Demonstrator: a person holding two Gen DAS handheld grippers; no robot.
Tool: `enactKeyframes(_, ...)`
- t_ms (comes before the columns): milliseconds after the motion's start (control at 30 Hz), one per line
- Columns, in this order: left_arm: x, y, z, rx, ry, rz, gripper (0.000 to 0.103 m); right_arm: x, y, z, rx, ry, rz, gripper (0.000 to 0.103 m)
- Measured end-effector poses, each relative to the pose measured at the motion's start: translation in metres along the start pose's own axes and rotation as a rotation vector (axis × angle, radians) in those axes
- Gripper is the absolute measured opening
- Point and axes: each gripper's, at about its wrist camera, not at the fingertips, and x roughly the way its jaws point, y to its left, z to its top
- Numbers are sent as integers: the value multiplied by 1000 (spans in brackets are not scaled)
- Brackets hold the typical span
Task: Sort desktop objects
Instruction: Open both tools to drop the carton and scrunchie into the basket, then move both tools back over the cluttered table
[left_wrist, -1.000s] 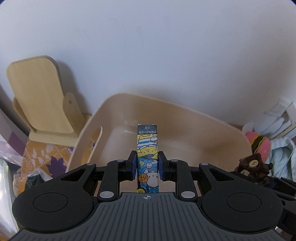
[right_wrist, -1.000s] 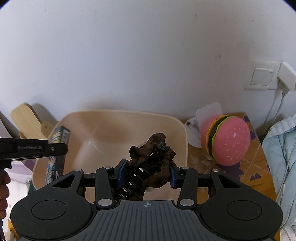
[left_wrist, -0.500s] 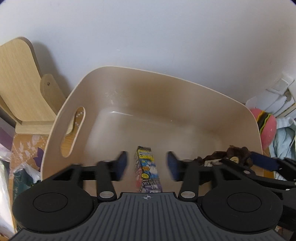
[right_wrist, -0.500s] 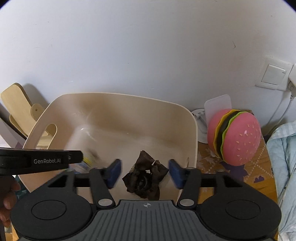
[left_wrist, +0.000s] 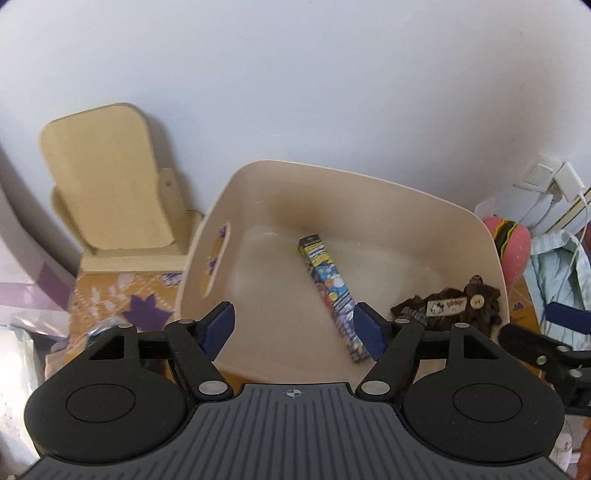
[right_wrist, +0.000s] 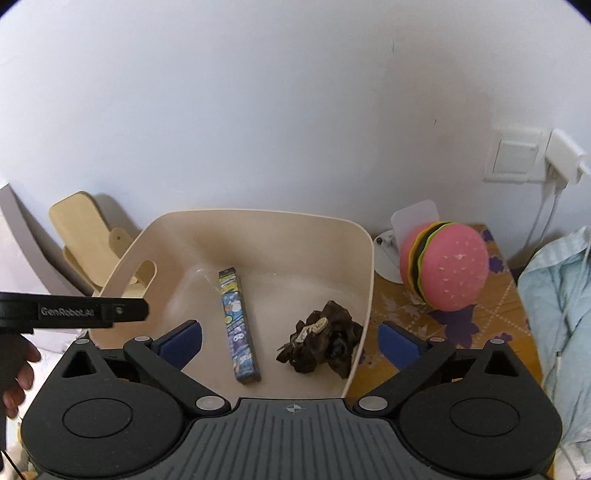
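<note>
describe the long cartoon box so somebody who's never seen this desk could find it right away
Find the big beige tub against the white wall. On its floor lie two things; the cartoon box is the left one, flat, pointing toward the wall. Unlike the crumpled brown fabric bow beside it, it is a slim, straight carton printed in blue and yellow.

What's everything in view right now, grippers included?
Bin: one, beige, against the wall.
Cartoon-print box: one, blue and yellow, flat on the bin floor.
Fabric hair accessory: one, dark brown, in the bin, right of the box.
Burger toy: one, pink, on the patterned tabletop right of the bin.
Wooden stand: one, pale wood, left of the bin.
Wall switch: one, white, with a plugged-in charger beside it.
Cloth: one, light blue, far right.
Left gripper: black, blue pads, jaws opening, holding nothing.
Right gripper: same, jaws opening, holding nothing.
</note>
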Motion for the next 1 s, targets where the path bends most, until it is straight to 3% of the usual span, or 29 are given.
enactKeyframes(233,-39,22,-30,30,-20,6,75,-30,12,-15,-63,-27,-33,103)
enactKeyframes(533,-56,56,-82,108,19,41,75,-50,16,-57,-123,0,-61,103)
enactKeyframes(800,-67,82,-137,86,94,35,75,-62,13,-96,-99,41,-97,103)
enactKeyframes(1000,-73,79,-181,127,180,9,75,-60,12,-124,-144,95,-145,103)
